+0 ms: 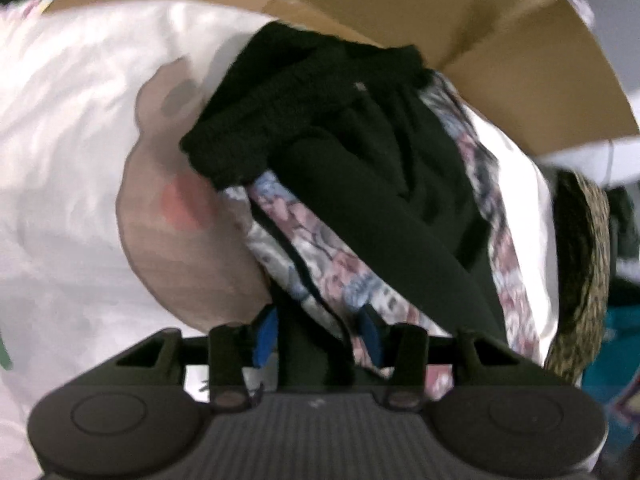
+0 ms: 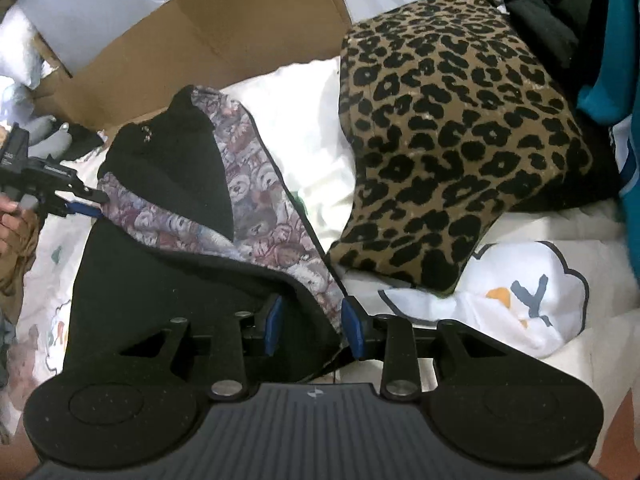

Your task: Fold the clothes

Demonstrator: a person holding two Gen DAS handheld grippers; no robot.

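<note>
Black knit garment with a teddy-bear printed lining (image 2: 168, 184) lay stretched over a white bedsheet (image 2: 304, 120), held up between the two grippers. In the right wrist view, the right gripper (image 2: 312, 330) had its blue-padded fingers (image 2: 274, 326) closed on the garment's near black-and-printed edge, the cloth bunched between them. The left gripper (image 2: 86, 204) showed at the far left of that view, held by a hand (image 2: 12, 220), its blue tip pinching the garment's opposite edge. In the blurred left wrist view, the left gripper (image 1: 318, 330) was clamped on a fold of the same garment (image 1: 320, 152), black cloth and printed lining running up from its pads (image 1: 266, 334). A leopard-print cushion (image 2: 452, 136) sat just beside the garment on the sheet, and an open brown cardboard box (image 2: 224, 32) stood behind.
</note>
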